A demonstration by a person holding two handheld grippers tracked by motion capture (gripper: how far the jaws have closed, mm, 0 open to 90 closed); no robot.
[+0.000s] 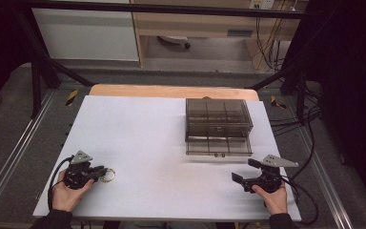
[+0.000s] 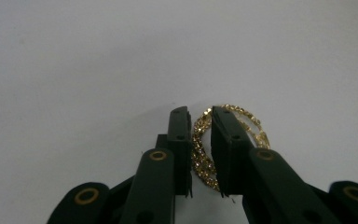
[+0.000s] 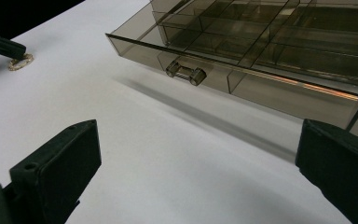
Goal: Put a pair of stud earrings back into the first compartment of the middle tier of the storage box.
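A gold, stone-studded ring (image 2: 200, 149) lies on the white table top (image 1: 147, 138) at the near left. My left gripper (image 2: 201, 113) is low over the table, and its two black jaws are shut on the near side of the ring's band. From above, the ring (image 1: 108, 175) pokes out just right of the left gripper (image 1: 102, 171). A smoky clear drawer box (image 1: 218, 125) stands at the right middle, its bottom drawer (image 3: 261, 51) pulled out, with a small handle (image 3: 185, 72). My right gripper (image 1: 244, 170) hovers open in front of that drawer with nothing between its jaws.
The open drawer is split into several empty compartments. A wooden strip (image 1: 171, 90) edges the table's far side, with dark frame bars and cables beyond. The white surface stretches bare between the two grippers.
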